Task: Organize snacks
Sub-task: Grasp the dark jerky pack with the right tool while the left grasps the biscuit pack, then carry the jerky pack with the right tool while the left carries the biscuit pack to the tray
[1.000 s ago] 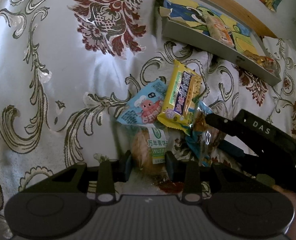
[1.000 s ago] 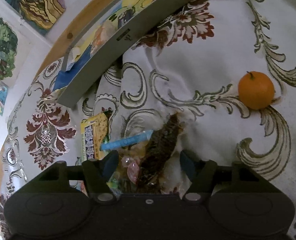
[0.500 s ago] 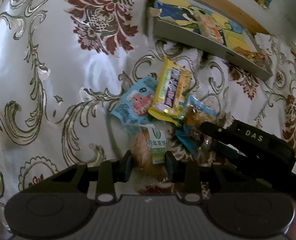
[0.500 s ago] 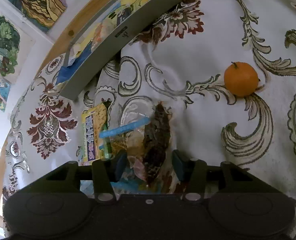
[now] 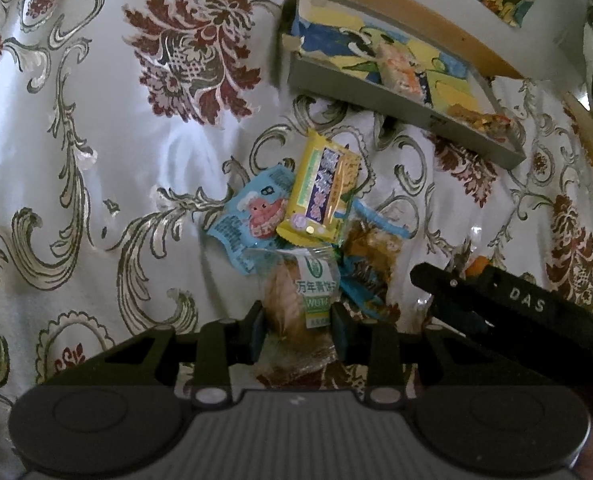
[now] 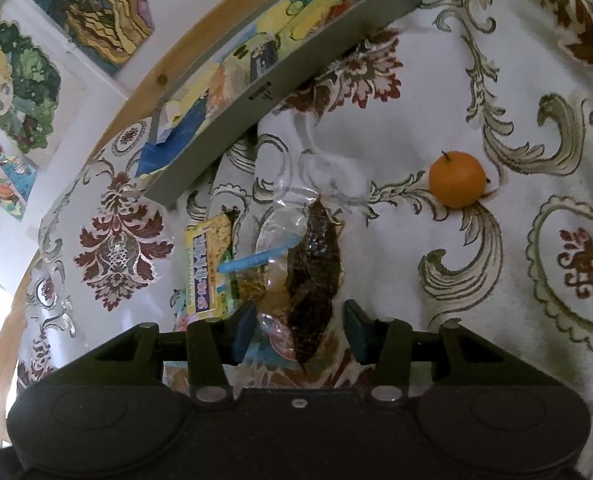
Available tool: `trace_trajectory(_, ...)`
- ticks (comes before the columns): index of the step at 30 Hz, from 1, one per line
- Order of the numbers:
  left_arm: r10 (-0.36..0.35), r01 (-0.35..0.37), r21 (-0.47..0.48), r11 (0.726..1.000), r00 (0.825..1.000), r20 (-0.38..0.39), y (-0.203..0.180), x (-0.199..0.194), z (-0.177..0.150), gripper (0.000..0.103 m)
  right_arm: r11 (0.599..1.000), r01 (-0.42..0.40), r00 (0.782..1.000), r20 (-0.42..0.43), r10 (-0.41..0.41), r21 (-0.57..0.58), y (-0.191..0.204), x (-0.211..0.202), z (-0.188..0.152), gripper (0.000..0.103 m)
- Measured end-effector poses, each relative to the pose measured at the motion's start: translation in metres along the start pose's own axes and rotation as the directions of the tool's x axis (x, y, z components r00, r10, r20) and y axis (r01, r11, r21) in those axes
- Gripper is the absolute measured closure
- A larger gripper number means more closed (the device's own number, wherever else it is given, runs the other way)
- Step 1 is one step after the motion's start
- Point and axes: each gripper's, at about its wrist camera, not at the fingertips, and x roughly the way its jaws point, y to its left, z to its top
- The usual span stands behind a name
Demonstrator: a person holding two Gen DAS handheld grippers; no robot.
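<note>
A grey tray point(image 5: 400, 98) is lying on the patterned cloth point(image 5: 96, 140) near the far wooden edge, its floor lined with a bright blue and yellow picture. Inside it a pale orange packet point(image 5: 400, 70) is resting near the middle and a small orange-brown snack point(image 5: 478, 118) is sitting toward its right end. In the right wrist view the same tray point(image 6: 280, 84) is running diagonally, with its contents mostly blurred into the lining.

A heap of snacks is lying on the cloth just in front of the tray. The left gripper point(image 5: 296, 326) is closing narrowly on a clear biscuit pack point(image 5: 300, 304) with a green-and-white label, both pads pressing its sides. Just beyond it, a blue packet point(image 5: 252, 216) and a yellow bar point(image 5: 322, 192) are overlapping, the bar on top. To the right, a clear bag of brown bits point(image 5: 372, 244) is lying against the heap, with the right gripper's black body beside it.

The right gripper point(image 6: 300, 332) is standing half open around a dark snack in clear wrap point(image 6: 314, 276); the left pad is touching the wrapper, while the right pad is standing apart from it. A blue strip point(image 6: 256, 258) is crossing just left of the dark snack, and the yellow bar point(image 6: 206, 268) is lying further left. An orange point(image 6: 456, 178) is sitting alone on the cloth, well apart to the right.
</note>
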Motion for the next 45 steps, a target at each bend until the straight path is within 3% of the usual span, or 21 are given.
trace_trajectory(15,-0.059,0.058,0.013,0.998,0.991,0.121,-0.013,-0.027,0.008,0.066,0.993,-0.061,0.997,0.034,0.065,-0.105,0.019,-0.050,0.012,0.054)
trace_trajectory(20,-0.082,0.083,0.002,0.997,0.982,0.171,-0.020,-0.037,0.022,0.066,0.975,-0.117,0.992,0.025,0.124,-0.189,0.037,-0.065,0.036,0.054)
trace_trajectory(25,-0.076,0.076,0.009,0.997,0.966,0.246,-0.034,-0.043,0.059,0.066,0.933,-0.143,0.982,0.066,0.174,-0.330,0.054,-0.071,0.076,0.054)
trace_trajectory(30,-0.072,0.077,-0.003,0.997,0.947,0.312,-0.051,-0.033,0.107,0.066,0.905,-0.143,0.957,0.175,0.229,-0.401,0.063,-0.057,0.115,0.054)
trace_trajectory(37,-0.065,0.054,0.041,0.998,0.931,0.359,-0.079,-0.005,0.163,0.066,0.917,-0.157,0.915,0.294,0.275,-0.367,0.061,-0.021,0.161,0.054)
trace_trajectory(45,-0.002,0.007,-0.014,1.000,0.944,0.329,-0.082,0.042,0.198,0.066,0.942,-0.099,0.905,0.366,0.219,-0.321,0.053,0.029,0.204,0.054)
